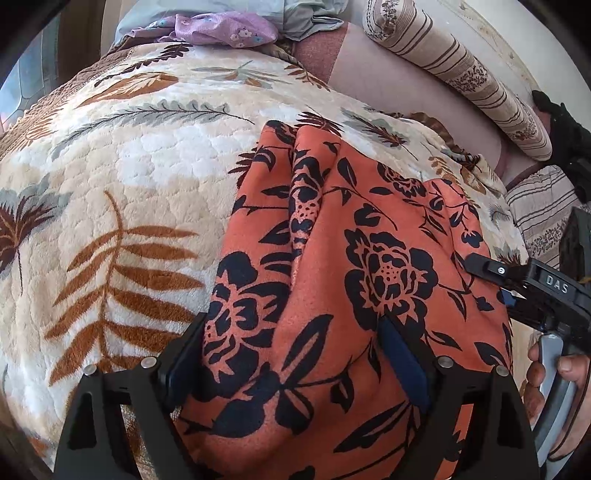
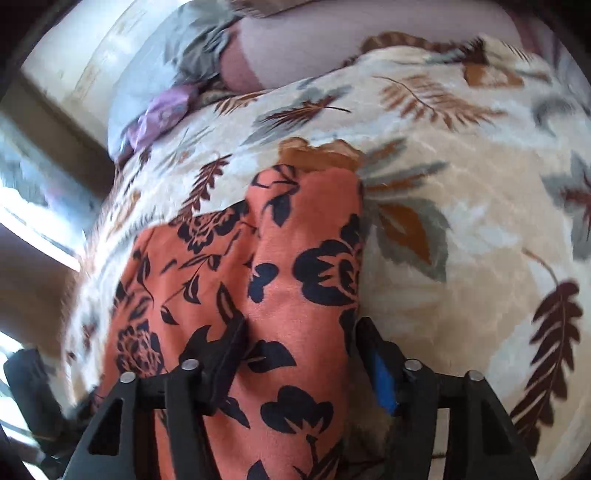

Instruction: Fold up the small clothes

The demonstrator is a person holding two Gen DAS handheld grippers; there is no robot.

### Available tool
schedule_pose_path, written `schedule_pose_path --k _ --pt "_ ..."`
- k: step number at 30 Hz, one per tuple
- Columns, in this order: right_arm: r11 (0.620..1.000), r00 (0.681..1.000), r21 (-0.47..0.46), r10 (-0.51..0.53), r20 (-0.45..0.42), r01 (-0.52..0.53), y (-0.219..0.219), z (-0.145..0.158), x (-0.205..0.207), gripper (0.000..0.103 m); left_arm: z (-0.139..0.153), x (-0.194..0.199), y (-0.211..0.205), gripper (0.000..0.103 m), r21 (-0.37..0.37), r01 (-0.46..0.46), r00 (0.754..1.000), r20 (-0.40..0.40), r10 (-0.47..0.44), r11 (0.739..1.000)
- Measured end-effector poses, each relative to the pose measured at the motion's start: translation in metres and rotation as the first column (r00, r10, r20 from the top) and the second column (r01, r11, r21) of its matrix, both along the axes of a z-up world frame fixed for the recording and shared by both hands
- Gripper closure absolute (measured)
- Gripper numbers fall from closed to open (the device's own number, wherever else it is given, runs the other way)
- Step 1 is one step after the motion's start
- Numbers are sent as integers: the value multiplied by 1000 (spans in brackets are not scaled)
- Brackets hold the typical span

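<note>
An orange garment with a black flower print lies on a cream leaf-patterned blanket. My left gripper is open, its jaws wide apart on either side of the near part of the garment. My right gripper is open too, with a fold of the same garment between its spread fingers. The right gripper also shows in the left wrist view, at the garment's right edge, held by a hand. The right wrist view is blurred by motion.
A purple floral cloth and grey-blue clothes lie at the far end of the blanket. A striped bolster cushion runs along the right. A window and wall are at the left.
</note>
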State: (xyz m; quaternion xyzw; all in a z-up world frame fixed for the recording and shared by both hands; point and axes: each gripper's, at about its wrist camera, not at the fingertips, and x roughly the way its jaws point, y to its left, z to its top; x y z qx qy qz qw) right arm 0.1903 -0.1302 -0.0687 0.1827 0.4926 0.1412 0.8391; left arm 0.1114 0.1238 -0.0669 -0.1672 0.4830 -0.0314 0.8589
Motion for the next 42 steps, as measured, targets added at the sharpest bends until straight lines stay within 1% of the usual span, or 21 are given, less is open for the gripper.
schedule_pose_path --k 4,6,8,10,12,13,15,16,17,18,20,21,24,26,27,28,31,36,39,41,42 --pt "999 993 -29 16 115 -13 -4 31 -41 35 -1 -2 2 12 -2 -11 1000 10 11 1000" --pt "999 985 5 40 166 -41 -2 49 -63 34 -2 -5 1 12 5 -13 1000 18 13 1000" --pt "992 976 65 94 197 -108 1 57 -81 26 -2 -8 1 12 2 -15 1000 28 15 1000" --pt "975 969 131 155 191 -181 11 50 -95 18 1 -14 5 17 -16 -29 999 42 30 999" --pt "960 972 170 207 114 -225 22 21 -97 15 11 -30 18 33 -80 -64 994 78 70 995" --pt "964 980 176 189 70 -198 22 4 -97 15 18 -40 26 35 -117 -78 991 99 90 990" --pt "960 981 225 141 131 -168 14 2 -106 15 25 -61 42 35 -176 -98 986 116 119 980" --pt "957 983 241 134 126 -161 13 4 -109 15 18 -68 45 35 -166 -100 992 62 112 981" --pt "955 984 250 132 116 -158 12 4 -108 15 2 -70 48 35 -175 -89 996 -38 83 981" --pt "954 984 251 140 112 -165 12 3 -105 15 -9 -73 50 36 -226 -85 994 -81 68 970" --pt "951 981 251 160 107 -182 12 2 -102 15 0 -76 52 44 -215 -65 995 -85 48 974" --pt "947 981 260 166 103 -187 11 2 -100 15 2 -77 55 52 -246 -72 994 -100 49 967" --pt "939 981 285 173 90 -192 4 2 -98 15 20 -86 61 55 -276 -88 995 -63 74 957" --pt "933 981 307 163 106 -188 -4 7 -102 15 36 -87 65 45 -273 -85 996 -8 86 958" --pt "933 981 309 152 120 -182 -8 9 -103 15 43 -83 66 26 -279 -82 996 15 89 957" --pt "936 982 307 134 136 -170 -15 12 -105 15 48 -76 68 16 -286 -76 995 37 90 955" --pt "944 985 310 71 156 -117 -40 17 -102 15 53 -39 69 14 -292 -34 997 59 54 956" --pt "933 997 359 -25 73 -3 -76 -1 -72 15 16 15 55 16 -331 11 998 -52 -30 943" --pt "922 999 387 -20 25 9 -77 -15 -54 15 -9 20 45 16 -338 35 991 -109 -75 941" --pt "922 1000 386 9 1 -9 -67 -24 -42 15 -9 14 41 16 -315 52 994 -70 -78 948" --pt "921 999 388 31 -11 -24 -60 -27 -37 15 -7 14 38 21 -291 64 994 -71 -88 955"
